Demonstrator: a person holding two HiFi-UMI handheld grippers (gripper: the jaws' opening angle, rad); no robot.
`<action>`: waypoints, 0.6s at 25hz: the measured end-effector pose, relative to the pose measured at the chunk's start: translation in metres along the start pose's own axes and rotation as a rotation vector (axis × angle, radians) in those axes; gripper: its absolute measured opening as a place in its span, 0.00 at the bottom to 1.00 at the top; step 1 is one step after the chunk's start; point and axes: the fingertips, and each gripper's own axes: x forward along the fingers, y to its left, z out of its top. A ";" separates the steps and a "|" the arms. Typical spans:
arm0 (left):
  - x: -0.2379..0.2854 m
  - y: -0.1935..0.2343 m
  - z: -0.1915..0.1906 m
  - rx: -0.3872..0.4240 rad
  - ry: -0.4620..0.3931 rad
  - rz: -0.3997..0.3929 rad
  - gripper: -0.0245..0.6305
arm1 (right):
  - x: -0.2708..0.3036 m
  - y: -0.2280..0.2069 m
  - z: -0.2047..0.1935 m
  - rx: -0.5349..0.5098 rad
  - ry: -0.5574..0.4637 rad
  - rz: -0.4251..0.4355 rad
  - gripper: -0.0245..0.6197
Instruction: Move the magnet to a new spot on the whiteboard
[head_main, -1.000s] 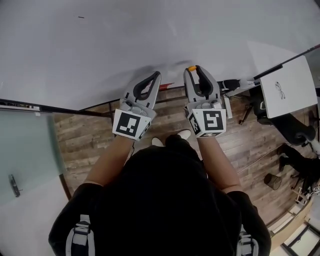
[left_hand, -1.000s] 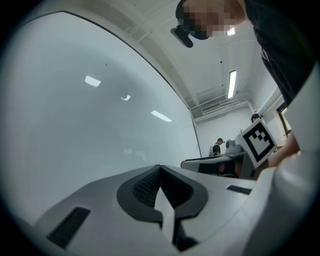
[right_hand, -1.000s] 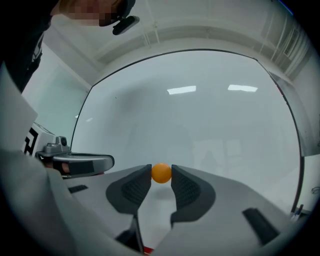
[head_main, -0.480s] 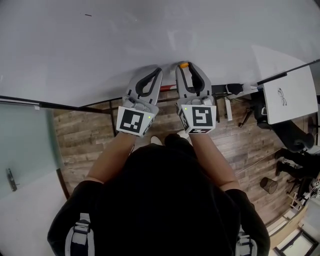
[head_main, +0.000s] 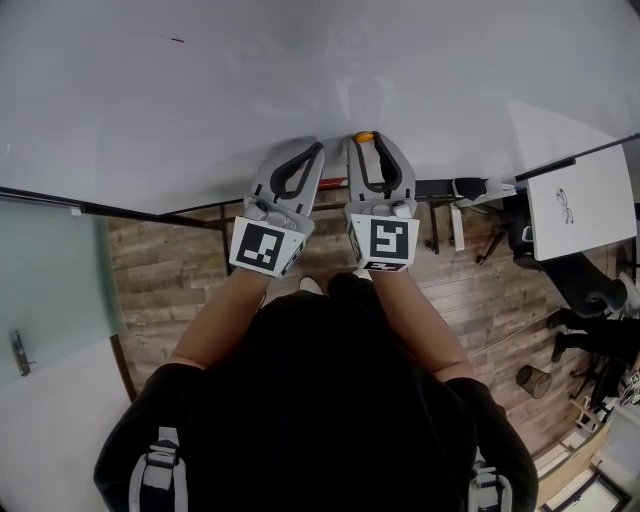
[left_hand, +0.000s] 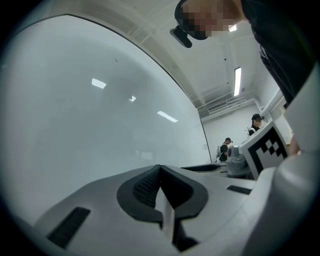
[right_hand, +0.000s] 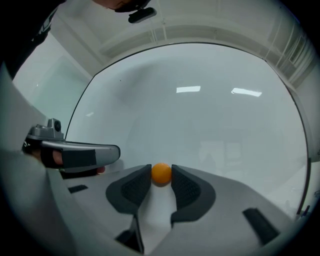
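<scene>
A small orange round magnet (right_hand: 161, 172) sits between the dark pads of my right gripper (right_hand: 161, 176), which is shut on it and holds it close against the whiteboard (right_hand: 200, 120). In the head view the magnet (head_main: 365, 137) shows at the tip of the right gripper (head_main: 366, 141), low on the whiteboard (head_main: 300, 70). My left gripper (head_main: 314, 150) is just to its left, also pointing at the board. Its jaws are shut with nothing between them (left_hand: 160, 168).
The whiteboard's dark lower frame (head_main: 130, 212) runs below the grippers, with wooden floor (head_main: 170, 270) beneath. A white table (head_main: 580, 195) and chairs stand at the right, a glass door (head_main: 50, 290) at the left. People (left_hand: 256, 122) stand far off.
My right gripper has carried the magnet a little to the left along the board, closer to the left gripper. The left gripper has hardly moved.
</scene>
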 end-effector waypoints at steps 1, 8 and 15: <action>0.000 0.000 -0.002 0.000 0.006 0.001 0.04 | 0.000 0.000 0.000 0.001 0.000 -0.003 0.23; 0.003 -0.003 -0.006 -0.009 0.017 0.006 0.04 | 0.000 -0.002 -0.002 0.002 -0.003 0.004 0.23; -0.006 0.001 -0.005 -0.007 0.027 0.032 0.04 | -0.003 0.001 -0.001 0.045 0.004 0.038 0.27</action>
